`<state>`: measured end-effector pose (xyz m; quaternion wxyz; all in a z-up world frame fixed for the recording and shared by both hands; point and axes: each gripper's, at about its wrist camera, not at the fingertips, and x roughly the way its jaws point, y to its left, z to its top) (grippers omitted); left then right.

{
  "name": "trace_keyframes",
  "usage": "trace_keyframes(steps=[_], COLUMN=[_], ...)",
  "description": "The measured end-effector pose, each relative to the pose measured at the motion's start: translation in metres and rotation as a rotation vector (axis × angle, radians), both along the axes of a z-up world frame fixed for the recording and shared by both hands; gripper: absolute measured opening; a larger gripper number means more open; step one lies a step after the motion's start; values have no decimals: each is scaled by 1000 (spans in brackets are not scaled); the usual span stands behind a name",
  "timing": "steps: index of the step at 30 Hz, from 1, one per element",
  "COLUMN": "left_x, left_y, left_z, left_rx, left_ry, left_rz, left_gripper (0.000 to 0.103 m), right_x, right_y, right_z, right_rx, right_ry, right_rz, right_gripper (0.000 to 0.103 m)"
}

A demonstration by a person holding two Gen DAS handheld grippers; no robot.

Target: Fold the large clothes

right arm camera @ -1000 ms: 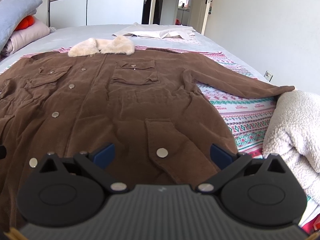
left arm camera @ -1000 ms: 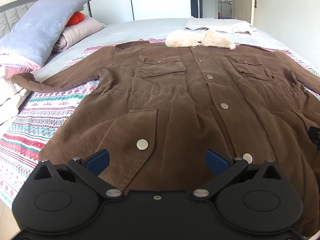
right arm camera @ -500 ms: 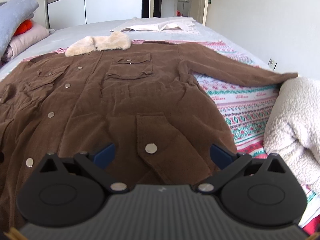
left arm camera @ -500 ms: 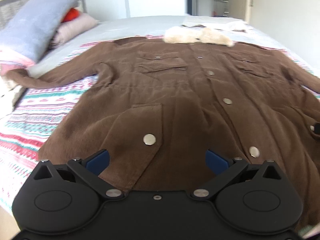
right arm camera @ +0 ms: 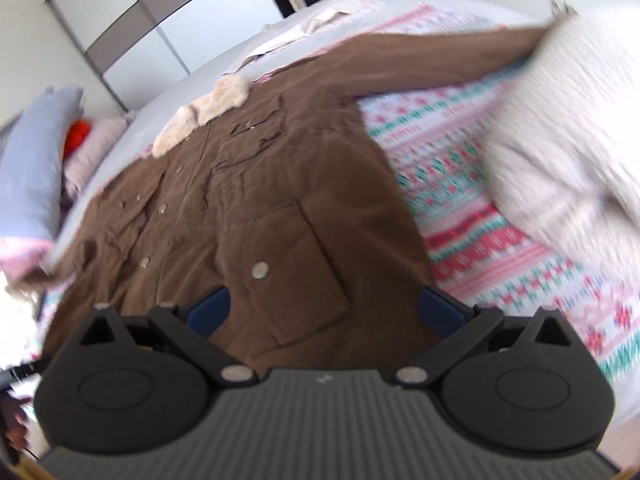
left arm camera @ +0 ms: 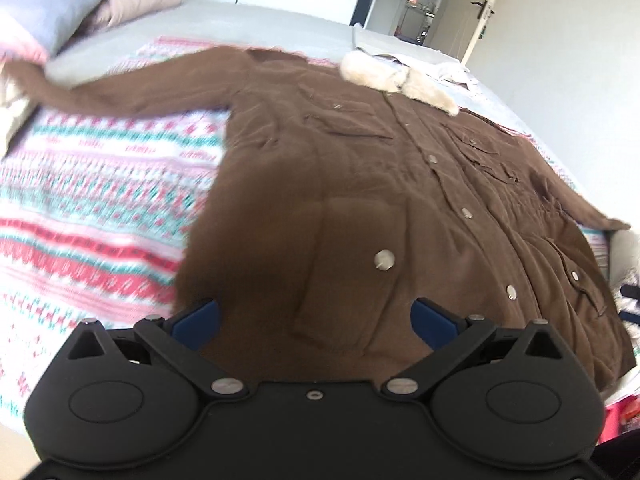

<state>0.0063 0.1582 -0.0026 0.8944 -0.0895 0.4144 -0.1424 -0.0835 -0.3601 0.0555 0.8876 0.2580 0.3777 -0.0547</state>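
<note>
Fingers of the left gripper (left arm camera: 315, 318) stand wide apart, blue pads (left arm camera: 196, 317) empty, poised over the hem of the brown corduroy coat (left arm camera: 360, 208). Left wrist view: coat lies face up and spread flat on the striped pink, red and green patterned blanket (left arm camera: 100, 200); cream fur collar (left arm camera: 396, 80) at the far end, one sleeve stretched out to the left, metal snap buttons (left arm camera: 384, 259) down the front. Grey and pink pillows (left arm camera: 60, 4) sit at the far left corner of the bed. View is blurred.

Right wrist view: right gripper (right arm camera: 324, 310) likewise spread open, nothing between its pads, above the lower flap pocket (right arm camera: 296, 268) near the hem. Other sleeve runs out towards a white fleecy bundle (right arm camera: 568, 120) lying on the blanket. White sliding wardrobe (right arm camera: 180, 20) behind
</note>
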Motion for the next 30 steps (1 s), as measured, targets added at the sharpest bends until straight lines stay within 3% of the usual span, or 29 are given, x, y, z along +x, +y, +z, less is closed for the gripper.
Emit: trace_keyframes(steps=[4, 10, 15, 18, 19, 21, 22, 23, 28, 30], left_x=[-8, -24, -29, -33, -36, -40, -42, -47, -73, -75], left_y=[36, 87, 92, 84, 81, 75, 73, 71, 83, 90], left_z=[-12, -35, -39, -40, -41, -41, -41, -35, 22, 34], left_rx=[-82, -274, -423, -447, -443, -454, -455, -432, -378, -337], left_ry=[54, 164, 178, 187, 188, 207, 217, 204, 1, 7], left_rz=[42, 108, 29, -29, -41, -69, -71, -58, -4, 20], left_gripper=[103, 101, 101, 85, 74, 46, 33, 27, 22, 22], right_x=[-15, -34, -44, -49, -49, -50, -52, -55, -82, -88], right_y=[-21, -39, -41, -38, -36, -33, -32, -30, -22, -24], right_z=[-13, -27, -38, -43, -44, -46, -46, -44, 2, 19], right_rx=[54, 219, 377, 427, 429, 425, 416, 395, 233, 178], right_ry=[44, 58, 47, 43, 47, 50, 41, 27, -127, -160], right_rz=[-49, -49, -1, 26, 35, 44, 41, 39, 23, 1], right_gripper=[103, 102, 85, 71, 65, 34, 30, 18, 9, 8])
